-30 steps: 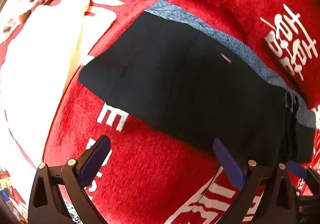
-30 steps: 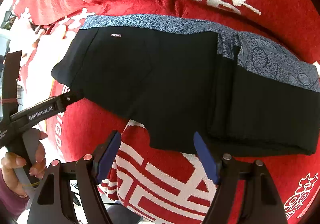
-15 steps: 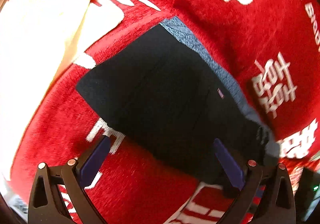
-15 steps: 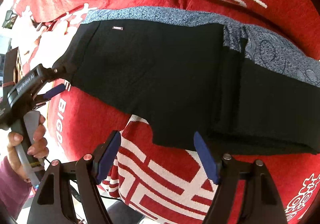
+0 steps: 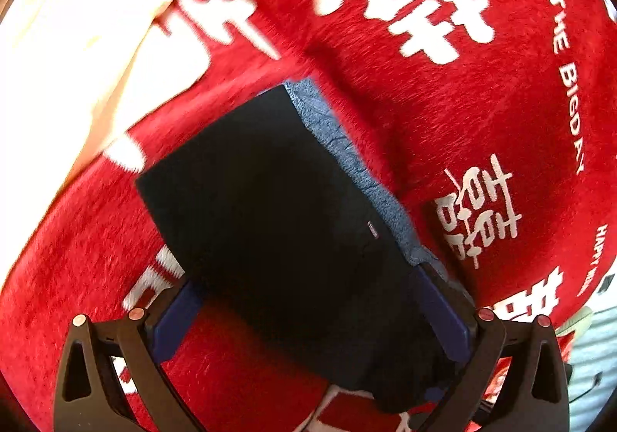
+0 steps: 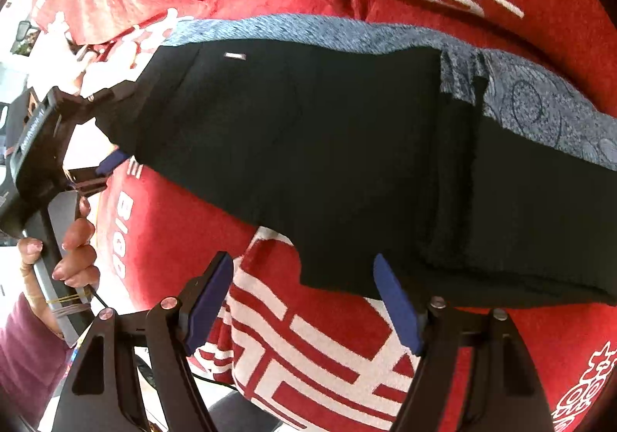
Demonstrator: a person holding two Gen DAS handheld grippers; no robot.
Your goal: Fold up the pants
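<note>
1. A red blanket (image 6: 185, 239) with white lettering covers the surface, and the black pants (image 6: 327, 162) lie across it.
2. The left gripper (image 5: 308, 316) has its fingers (image 5: 175, 320) spread wide, straddling the near end of the pants, fabric between them.
3. The right gripper (image 6: 304, 301) is spread too, its fingers (image 6: 397, 304) at the pants' lower edge, gripping nothing.
4. The patterned blue waistband (image 6: 540, 112) runs along the pants' far edge.
</note>
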